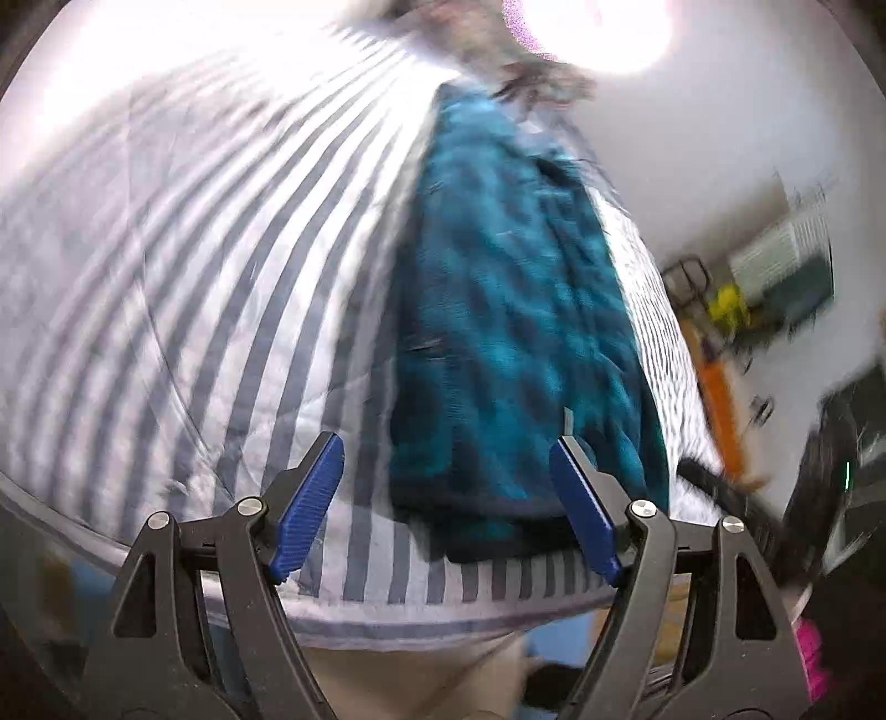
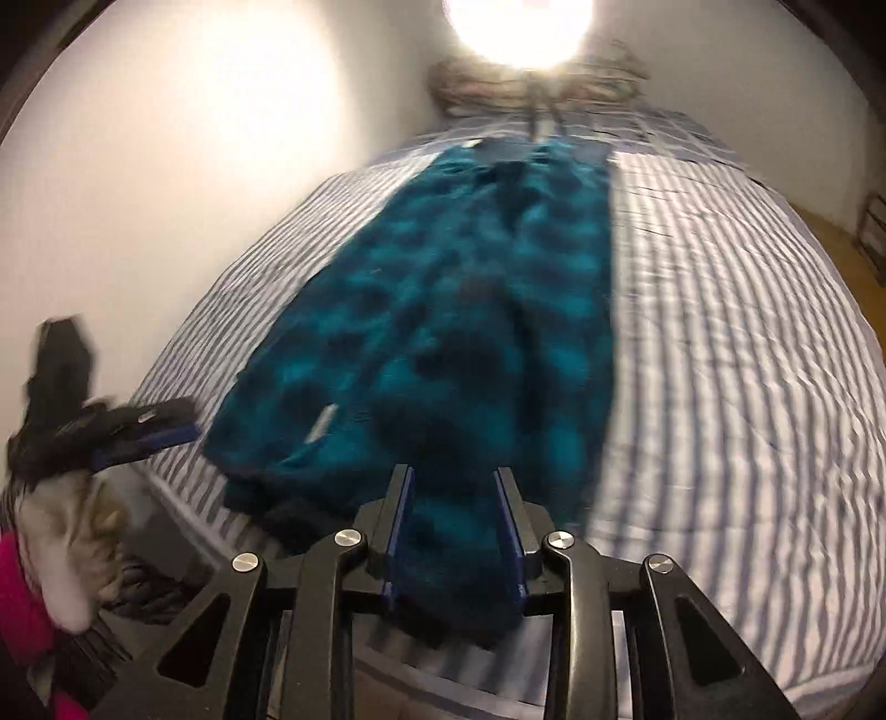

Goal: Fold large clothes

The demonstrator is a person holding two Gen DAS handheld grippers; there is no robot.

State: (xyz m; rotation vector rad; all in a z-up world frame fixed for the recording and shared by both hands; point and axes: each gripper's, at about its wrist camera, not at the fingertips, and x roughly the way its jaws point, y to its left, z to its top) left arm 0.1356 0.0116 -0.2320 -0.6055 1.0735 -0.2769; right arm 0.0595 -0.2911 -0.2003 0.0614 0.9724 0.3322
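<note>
Right wrist view: a teal-and-black patterned garment (image 2: 443, 332) lies stretched lengthwise along a bed covered in a blue-and-white striped sheet (image 2: 720, 360), running from the lower centre of the frame up toward a glaring lamp (image 2: 518, 27) at the top. The right gripper (image 2: 454, 531), at bottom centre, has its blue-padded jaws partly apart, with the garment's near hem between them; whether the pads actually pinch the cloth cannot be told. At the left edge, blurred, the left gripper (image 2: 138, 432) hangs beside the bed's edge. In the left wrist view, that gripper (image 1: 446, 509) stands wide open over the striped sheet (image 1: 194, 277), holding nothing, with the garment (image 1: 515, 332) running up the centre-right of the frame.
</note>
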